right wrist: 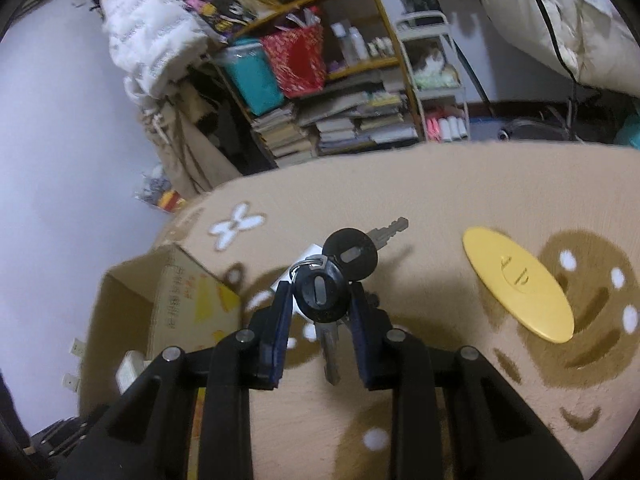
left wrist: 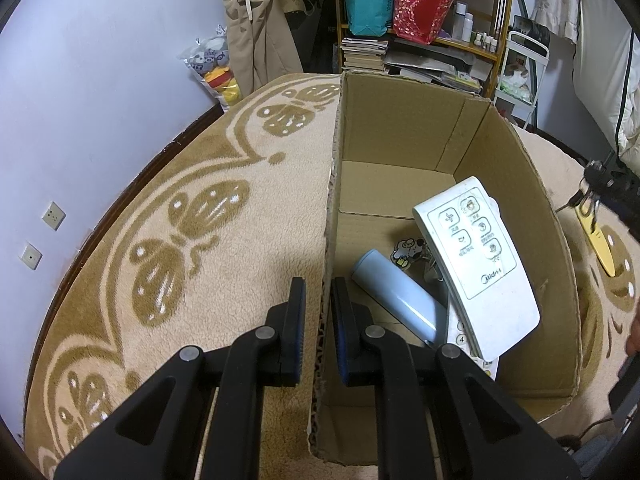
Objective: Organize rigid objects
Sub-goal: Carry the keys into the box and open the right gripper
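The bunch of keys (right wrist: pixel 320 292) is being clenched by the right gripper (right wrist: pixel 320 300) beside the cardboard box (left wrist: pixel 400 136), whose wall is being pinched by the left gripper (left wrist: pixel 320 300).

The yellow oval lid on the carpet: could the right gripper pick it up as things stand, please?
Probably not yet: the right gripper is shut on the keys. The yellow lid itself lies uncovered on the carpet.

Matt cardboard box (left wrist: pixel 404 136), fluffy cloth rug (left wrist: pixel 224 240), glossy plastic-headed metal keys (right wrist: pixel 320 292).

Both wrist cameras tilt steeply down, close above the patterned rug (left wrist: pixel 168 240). Both views share the cardboard box (left wrist: pixel 404 136), the yellow disc (right wrist: pixel 516 284) and the shelf (right wrist: pixel 360 68) at twelve o'clock.
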The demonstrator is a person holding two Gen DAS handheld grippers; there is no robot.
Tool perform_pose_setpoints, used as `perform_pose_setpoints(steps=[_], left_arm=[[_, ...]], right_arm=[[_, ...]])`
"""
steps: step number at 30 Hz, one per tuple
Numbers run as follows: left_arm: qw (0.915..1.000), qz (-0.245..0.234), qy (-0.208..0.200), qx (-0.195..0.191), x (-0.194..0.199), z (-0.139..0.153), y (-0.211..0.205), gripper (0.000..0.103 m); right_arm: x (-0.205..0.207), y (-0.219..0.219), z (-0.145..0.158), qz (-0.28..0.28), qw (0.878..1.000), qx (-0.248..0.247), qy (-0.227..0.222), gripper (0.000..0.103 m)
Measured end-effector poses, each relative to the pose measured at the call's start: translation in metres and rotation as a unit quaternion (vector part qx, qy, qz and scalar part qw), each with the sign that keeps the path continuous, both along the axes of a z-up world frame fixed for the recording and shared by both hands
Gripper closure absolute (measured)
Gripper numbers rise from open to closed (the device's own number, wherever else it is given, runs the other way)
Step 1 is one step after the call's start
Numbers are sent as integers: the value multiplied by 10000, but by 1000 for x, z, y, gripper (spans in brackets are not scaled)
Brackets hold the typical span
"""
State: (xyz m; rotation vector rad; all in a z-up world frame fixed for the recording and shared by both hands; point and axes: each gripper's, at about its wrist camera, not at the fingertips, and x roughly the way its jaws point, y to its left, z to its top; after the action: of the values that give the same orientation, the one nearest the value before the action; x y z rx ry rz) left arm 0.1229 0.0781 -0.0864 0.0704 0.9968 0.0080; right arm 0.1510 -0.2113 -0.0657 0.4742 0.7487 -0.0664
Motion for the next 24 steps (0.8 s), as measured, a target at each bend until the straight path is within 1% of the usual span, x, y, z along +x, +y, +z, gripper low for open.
perform_pose_setpoints(steps=[4, 8, 11, 15, 19, 24], left_arm=[[10000, 2, 1, 8, 1, 0, 1, 90], [10000, 0, -2, 7, 0, 0, 0, 90], [10000, 0, -3, 15, 0, 0, 0, 90], [10000, 1, -4, 11, 0, 0, 0, 90], [10000, 3, -2, -6, 0, -1, 0, 90], [10000, 3, -3, 0, 0, -1, 0, 90]], right_arm=[[-8, 15, 25, 239, 9992, 15, -310, 73], [-12, 39, 52, 621, 9959, -70, -658, 73], [-16, 61, 71, 936, 9913, -217, -896, 73], [-22, 88, 87, 1366, 9837, -283, -1133, 73], [-20, 114, 84, 1792, 9774, -313, -1079, 73], [-16, 132, 60, 2242, 9715, -117, -756, 73]])
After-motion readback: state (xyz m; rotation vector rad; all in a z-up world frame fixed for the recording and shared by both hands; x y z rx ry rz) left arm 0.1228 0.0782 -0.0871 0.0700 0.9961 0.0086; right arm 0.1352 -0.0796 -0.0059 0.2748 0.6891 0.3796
